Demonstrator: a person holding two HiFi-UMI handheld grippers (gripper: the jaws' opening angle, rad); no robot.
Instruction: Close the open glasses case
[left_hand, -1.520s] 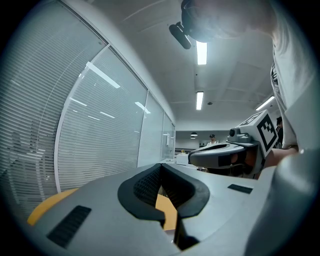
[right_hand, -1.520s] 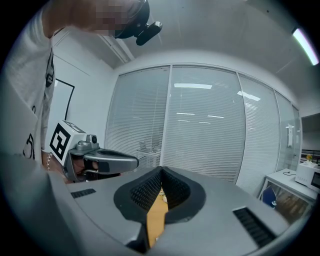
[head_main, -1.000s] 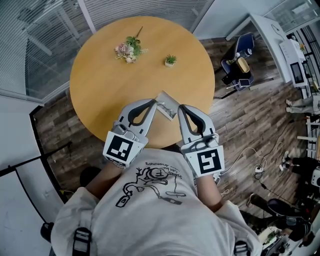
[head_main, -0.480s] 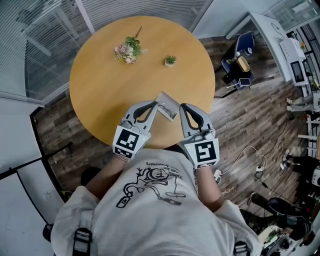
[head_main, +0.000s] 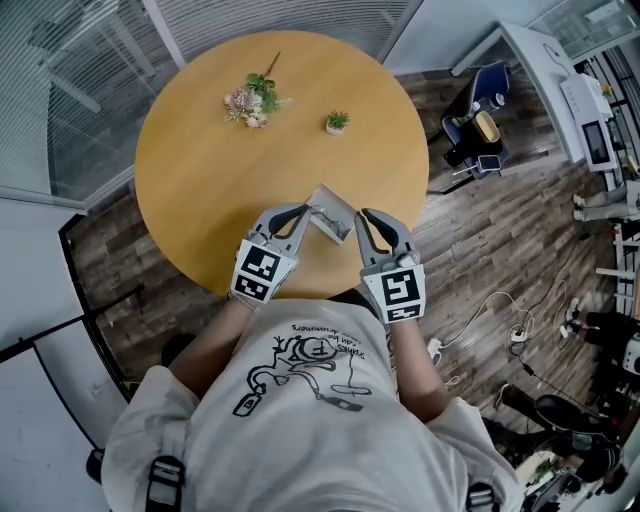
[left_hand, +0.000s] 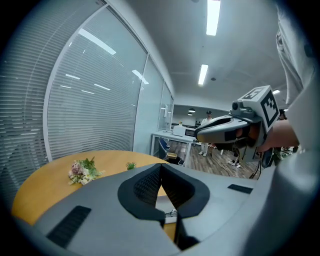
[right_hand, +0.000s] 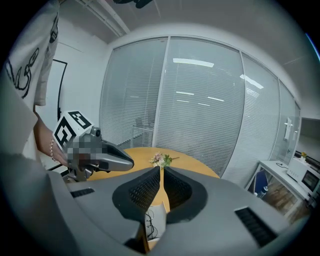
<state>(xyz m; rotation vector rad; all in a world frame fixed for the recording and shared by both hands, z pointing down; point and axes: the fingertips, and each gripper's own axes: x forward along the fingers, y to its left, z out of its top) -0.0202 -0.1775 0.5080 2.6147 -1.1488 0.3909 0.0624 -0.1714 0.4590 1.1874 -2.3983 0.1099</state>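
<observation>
The open glasses case (head_main: 331, 212), grey with a pale lining, lies near the front edge of the round wooden table (head_main: 200, 170). My left gripper (head_main: 303, 209) is shut, with its tips at the case's left end. My right gripper (head_main: 363, 214) is also shut and sits just off the case's right end. In the left gripper view the jaws (left_hand: 161, 165) meet at the tips, and a bit of the case (left_hand: 168, 203) shows below them. In the right gripper view the shut jaws (right_hand: 161, 169) hang over the case (right_hand: 152, 220), where dark glasses lie inside.
A small bunch of flowers (head_main: 252, 98) and a tiny potted plant (head_main: 338, 121) lie on the far half of the table. A dark chair (head_main: 478, 130) loaded with things stands off to the right. Glass walls with blinds run behind the table.
Both grippers have drawn in and sunk toward the table, their marker cubes moving forward over the table's edge. Their tips stay on either side of the case, which has not moved.
</observation>
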